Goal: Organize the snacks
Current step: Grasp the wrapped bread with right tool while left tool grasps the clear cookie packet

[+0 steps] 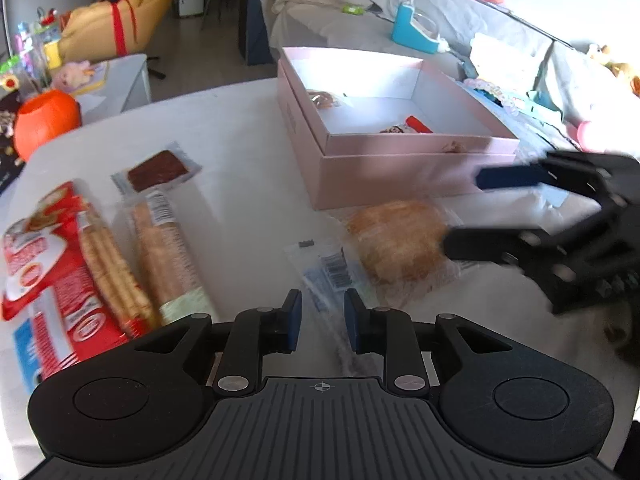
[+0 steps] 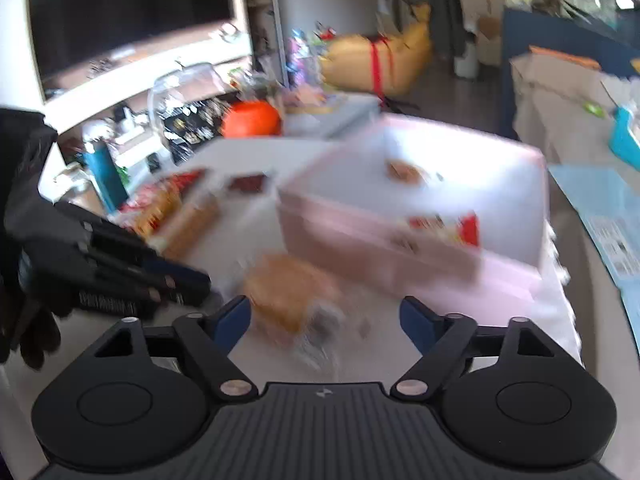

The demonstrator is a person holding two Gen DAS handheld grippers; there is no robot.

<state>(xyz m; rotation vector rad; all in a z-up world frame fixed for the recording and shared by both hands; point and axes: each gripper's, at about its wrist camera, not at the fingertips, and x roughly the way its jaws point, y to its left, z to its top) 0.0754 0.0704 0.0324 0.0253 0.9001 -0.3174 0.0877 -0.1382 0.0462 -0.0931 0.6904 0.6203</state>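
Observation:
A pink box (image 1: 400, 160) stands open on the white table, with a few wrapped snacks inside. In front of it lies a wrapped bun (image 1: 400, 240). My right gripper (image 1: 460, 208) is open, its jaws around the bun's right end. In the blurred right wrist view the bun (image 2: 288, 292) lies just ahead of my right gripper (image 2: 324, 316). My left gripper (image 1: 322, 316) is nearly shut and empty, just short of the bun's clear wrapper (image 1: 324, 268). A red biscuit pack (image 1: 60, 264), a long biscuit sleeve (image 1: 168, 248) and a dark bar (image 1: 158, 170) lie to the left.
An orange pumpkin bucket (image 1: 44, 120) stands beyond the table's left edge. A covered sofa with toys (image 1: 420, 28) is behind the box. A blue sheet (image 2: 600, 216) lies right of the box. My left gripper (image 2: 168, 280) shows at the left of the right wrist view.

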